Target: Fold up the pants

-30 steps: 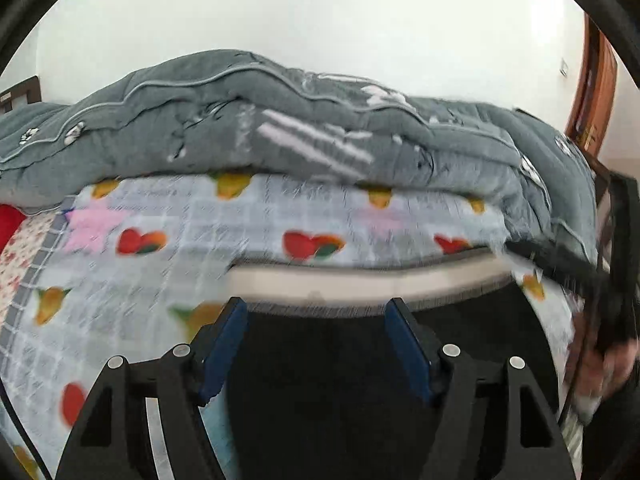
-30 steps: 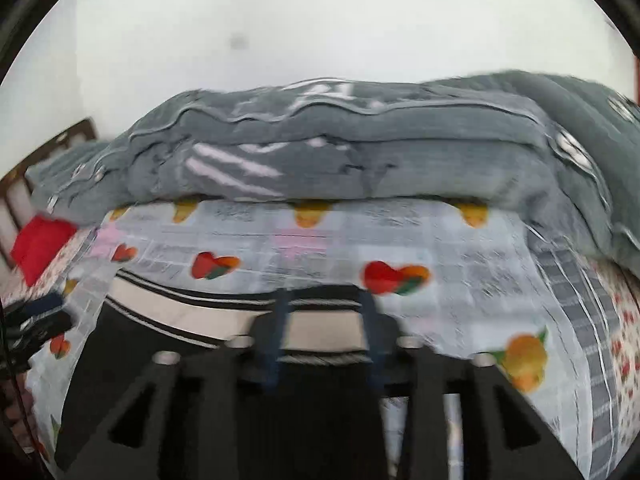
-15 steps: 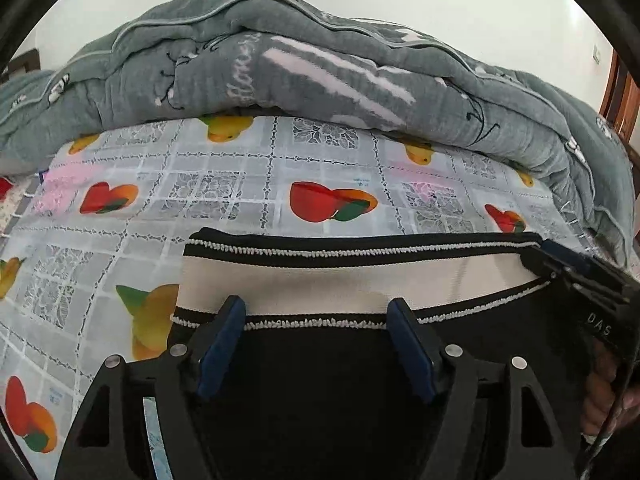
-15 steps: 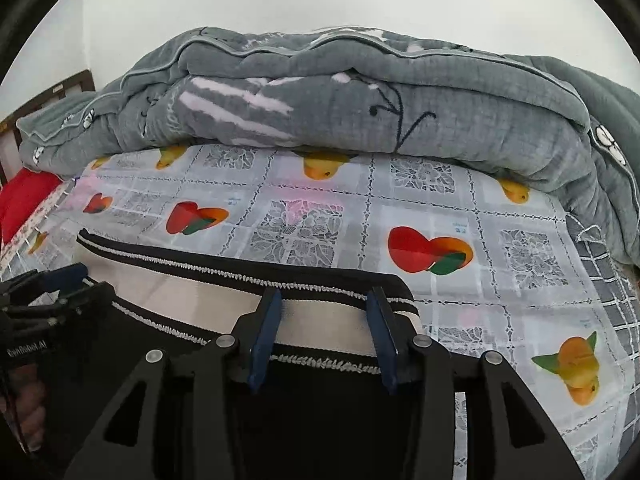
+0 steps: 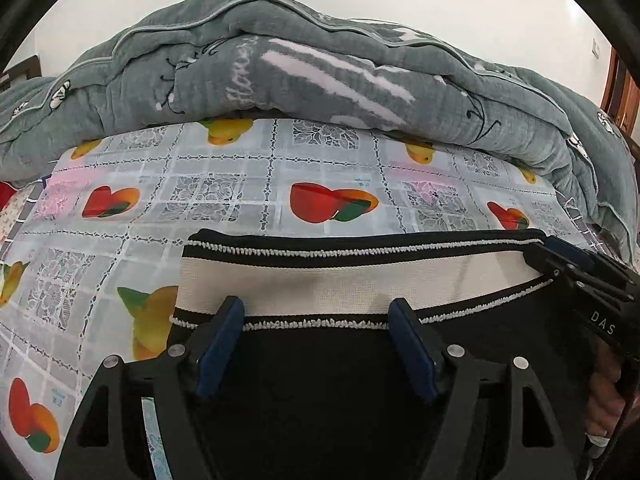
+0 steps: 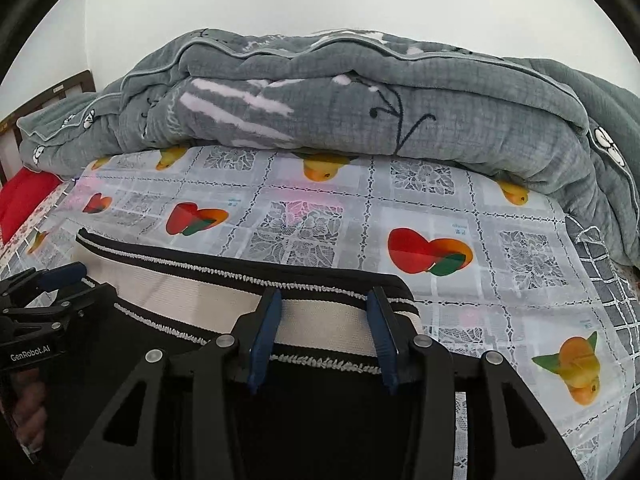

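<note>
Across a bed, a fruit-printed sheet lies under a heaped grey quilt at the far side. Black pants lie flat on the sheet, their cream waistband facing the quilt. At each end of that waistband sits a gripper. The left gripper stands fairly wide, its blue pads either side of the cloth without visibly pinching it. The right gripper stands narrower over the other end; whether it pinches the band I cannot tell. The pants look laid out and not yet folded. Next, probably, both need a firm hold on the waistband before lifting it evenly.
</note>
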The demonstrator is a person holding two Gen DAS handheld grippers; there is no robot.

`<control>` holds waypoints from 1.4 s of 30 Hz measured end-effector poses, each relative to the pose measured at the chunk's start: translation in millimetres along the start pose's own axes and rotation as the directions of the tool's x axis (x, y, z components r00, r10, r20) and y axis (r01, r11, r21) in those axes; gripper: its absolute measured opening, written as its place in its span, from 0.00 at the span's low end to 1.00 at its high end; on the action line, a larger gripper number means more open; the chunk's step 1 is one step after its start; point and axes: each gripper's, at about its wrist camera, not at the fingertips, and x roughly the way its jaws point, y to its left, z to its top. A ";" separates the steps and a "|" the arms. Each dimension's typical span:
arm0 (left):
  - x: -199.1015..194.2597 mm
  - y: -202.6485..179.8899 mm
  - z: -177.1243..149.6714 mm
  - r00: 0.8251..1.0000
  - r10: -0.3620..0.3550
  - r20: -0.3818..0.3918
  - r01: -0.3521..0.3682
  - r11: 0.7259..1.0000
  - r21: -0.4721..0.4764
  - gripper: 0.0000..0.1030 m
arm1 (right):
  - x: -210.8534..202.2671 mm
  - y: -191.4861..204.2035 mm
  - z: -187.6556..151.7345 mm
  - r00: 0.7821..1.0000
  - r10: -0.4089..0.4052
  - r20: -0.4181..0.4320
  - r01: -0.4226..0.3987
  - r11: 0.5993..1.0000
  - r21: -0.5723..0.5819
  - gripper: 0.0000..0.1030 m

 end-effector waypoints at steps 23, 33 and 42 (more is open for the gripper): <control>-0.7 0.8 0.2 1.000 -0.010 0.001 0.010 1.000 -0.009 0.71 | -0.4 -0.6 1.1 1.000 0.001 -0.002 -0.001 1.000 0.001 0.44; -0.6 0.6 0.4 1.000 -0.007 0.000 0.007 1.000 -0.007 0.71 | -0.3 -0.6 1.0 1.000 0.001 -0.002 -0.001 1.000 0.002 0.44; -0.3 0.3 0.5 1.000 -0.006 0.000 0.006 1.000 -0.007 0.71 | -0.2 -0.7 1.2 1.000 0.004 -0.002 -0.004 1.000 0.004 0.44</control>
